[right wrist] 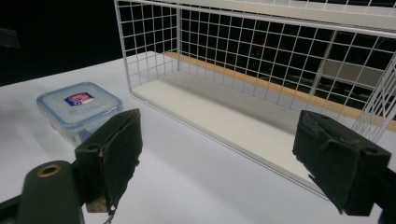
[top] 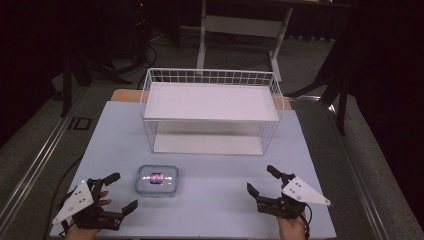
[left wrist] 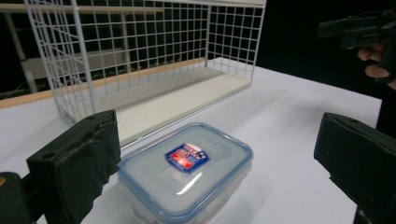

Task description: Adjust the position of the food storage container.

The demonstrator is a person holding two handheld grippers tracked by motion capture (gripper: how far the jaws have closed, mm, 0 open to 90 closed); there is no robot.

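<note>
A clear plastic food container (top: 157, 180) with a blue-rimmed lid and a red-blue label lies flat on the pale table, in front of a white wire rack (top: 210, 107). My left gripper (top: 121, 192) rests at the near left, just left of the container, its jaws open and empty. In the left gripper view the container (left wrist: 154, 179) lies close ahead, between the open left gripper (left wrist: 217, 140) jaws but not touched. My right gripper (top: 260, 178) stands open and empty at the near right. From the right gripper (right wrist: 219, 140) the container (right wrist: 79, 109) sits far left.
The wire rack (right wrist: 261, 56) has a white shelf on top and a white base board, with its open front facing me. The pale tabletop (top: 215, 200) stretches between the grippers. Dark floor and a desk frame (top: 240, 30) lie beyond the table.
</note>
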